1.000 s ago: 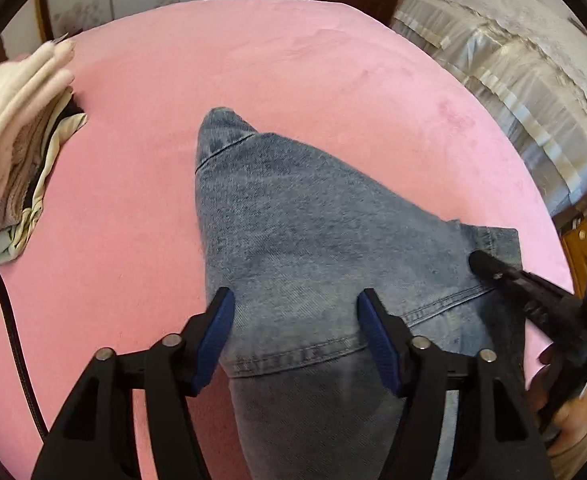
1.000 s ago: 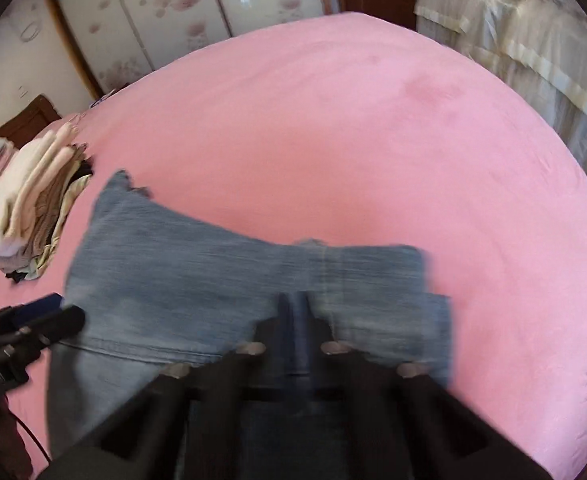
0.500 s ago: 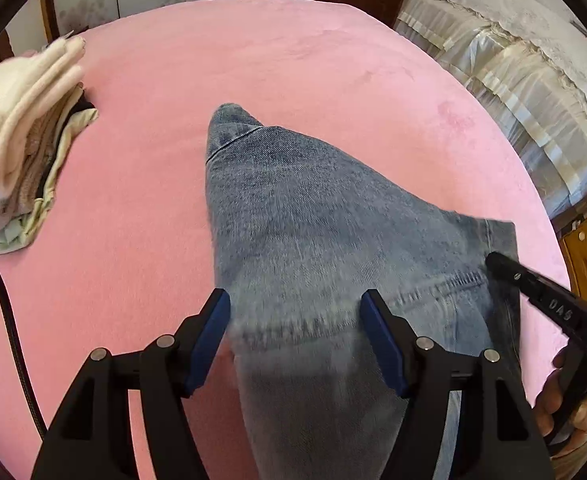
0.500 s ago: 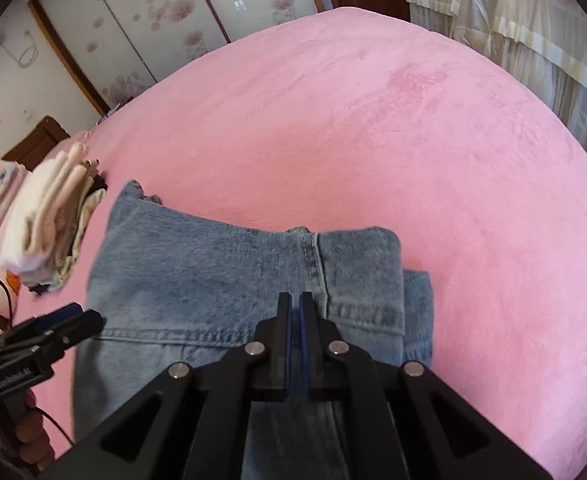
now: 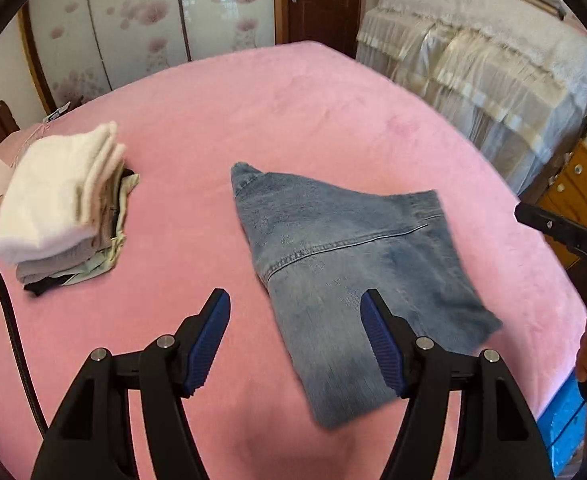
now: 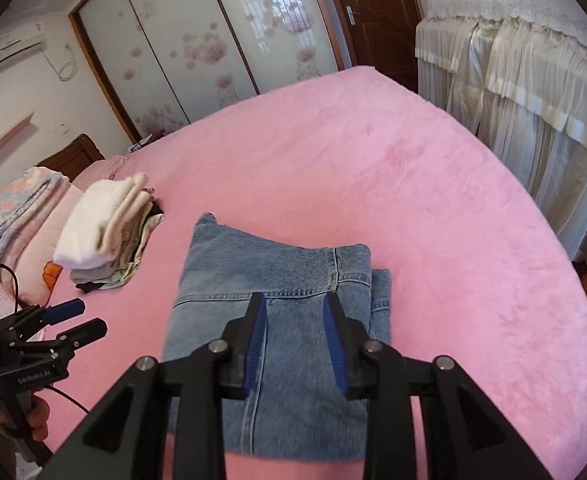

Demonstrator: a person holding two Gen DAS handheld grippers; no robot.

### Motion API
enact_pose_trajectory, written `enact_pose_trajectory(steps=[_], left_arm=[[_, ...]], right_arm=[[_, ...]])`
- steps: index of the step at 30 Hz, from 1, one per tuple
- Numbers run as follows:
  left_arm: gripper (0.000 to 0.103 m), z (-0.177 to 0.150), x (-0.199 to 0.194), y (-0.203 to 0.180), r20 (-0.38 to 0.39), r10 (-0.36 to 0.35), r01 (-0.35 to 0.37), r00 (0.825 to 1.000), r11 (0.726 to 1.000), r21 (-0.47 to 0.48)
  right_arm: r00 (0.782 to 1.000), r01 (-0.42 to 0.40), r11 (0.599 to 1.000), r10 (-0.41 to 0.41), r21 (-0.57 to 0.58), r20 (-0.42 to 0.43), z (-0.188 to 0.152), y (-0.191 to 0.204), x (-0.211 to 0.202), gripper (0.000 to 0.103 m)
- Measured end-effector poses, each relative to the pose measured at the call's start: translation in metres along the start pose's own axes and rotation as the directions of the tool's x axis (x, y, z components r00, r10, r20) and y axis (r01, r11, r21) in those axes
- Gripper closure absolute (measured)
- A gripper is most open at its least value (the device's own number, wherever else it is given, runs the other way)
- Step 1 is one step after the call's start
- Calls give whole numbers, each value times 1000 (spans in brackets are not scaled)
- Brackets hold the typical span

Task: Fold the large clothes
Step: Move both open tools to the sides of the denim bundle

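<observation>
**Folded jeans lie free on the pink bed, both hand-held grippers above them**

The folded blue jeans [image 5: 349, 276] rest on the pink bed [image 5: 293, 112], towards its near edge, with a seam running across the top layer and a second folded layer showing at their right side in the right wrist view.

The left hand-held gripper [image 5: 295, 338] is spread wide, its blue pads clear of the denim and nothing between them.

The right hand-held gripper [image 6: 295, 338] has just been opening; its jaws now stand partly apart over the jeans [image 6: 277, 312], pinching nothing.

A stack of folded clothes [image 5: 65, 208], white on top, sits near the bed's left edge, well apart from the jeans.
</observation>
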State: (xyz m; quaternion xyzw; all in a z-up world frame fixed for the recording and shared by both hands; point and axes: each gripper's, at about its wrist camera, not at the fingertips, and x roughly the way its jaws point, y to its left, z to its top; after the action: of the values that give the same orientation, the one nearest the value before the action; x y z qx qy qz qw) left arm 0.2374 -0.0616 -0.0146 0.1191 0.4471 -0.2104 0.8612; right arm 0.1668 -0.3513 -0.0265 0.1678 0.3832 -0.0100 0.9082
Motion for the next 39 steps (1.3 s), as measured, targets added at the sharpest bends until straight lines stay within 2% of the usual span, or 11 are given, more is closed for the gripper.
enact_pose_trajectory(steps=[3, 8, 11, 14, 16, 17, 22, 27, 33, 35, 39], left_arm=[[37, -11, -41, 5, 78, 28, -26, 997, 999, -24], [37, -29, -103, 20, 210, -36, 55, 977, 995, -84], [36, -37, -120, 25, 209, -36, 55, 977, 995, -85], [32, -44, -120, 27, 170, -13, 27, 985, 996, -82], [31, -52, -109, 29, 117, 13, -4, 993, 997, -75], [31, -56, -100, 29, 92, 19, -13, 996, 997, -72], [31, -78, -36, 34, -58, -5, 0, 998, 996, -92], [31, -93, 37, 32, -176, -81, 55, 981, 988, -147], [31, -87, 99, 31, -207, -203, 146, 957, 954, -261], [31, -84, 118, 31, -222, -219, 152, 950, 946, -285], [24, -73, 145, 29, -206, -310, 229, 928, 912, -339]], right_arm=[[1000, -3, 1000, 4, -16, 17, -6, 6, -29, 73], [1000, 3, 999, -2, -41, 20, -19, 13, -56, 71], [1000, 14, 999, -13, -48, 5, -27, 14, -66, 69], [1000, 29, 998, -28, -49, 5, -34, 11, -70, 56], [999, 39, 998, -39, -48, 10, -40, 9, -67, 43], [999, 42, 998, -41, -45, 9, -42, 7, -65, 41], [998, 48, 999, -49, -26, -39, -57, -10, -38, 38], [990, 80, 996, -82, -29, -116, -76, -30, 8, 37], [972, 10, 995, 13, 96, -233, -89, -69, 65, 36], [968, -24, 990, 57, 136, -243, -89, -80, 80, 36], [956, -68, 980, 118, 188, -268, -84, -94, 108, 36]])
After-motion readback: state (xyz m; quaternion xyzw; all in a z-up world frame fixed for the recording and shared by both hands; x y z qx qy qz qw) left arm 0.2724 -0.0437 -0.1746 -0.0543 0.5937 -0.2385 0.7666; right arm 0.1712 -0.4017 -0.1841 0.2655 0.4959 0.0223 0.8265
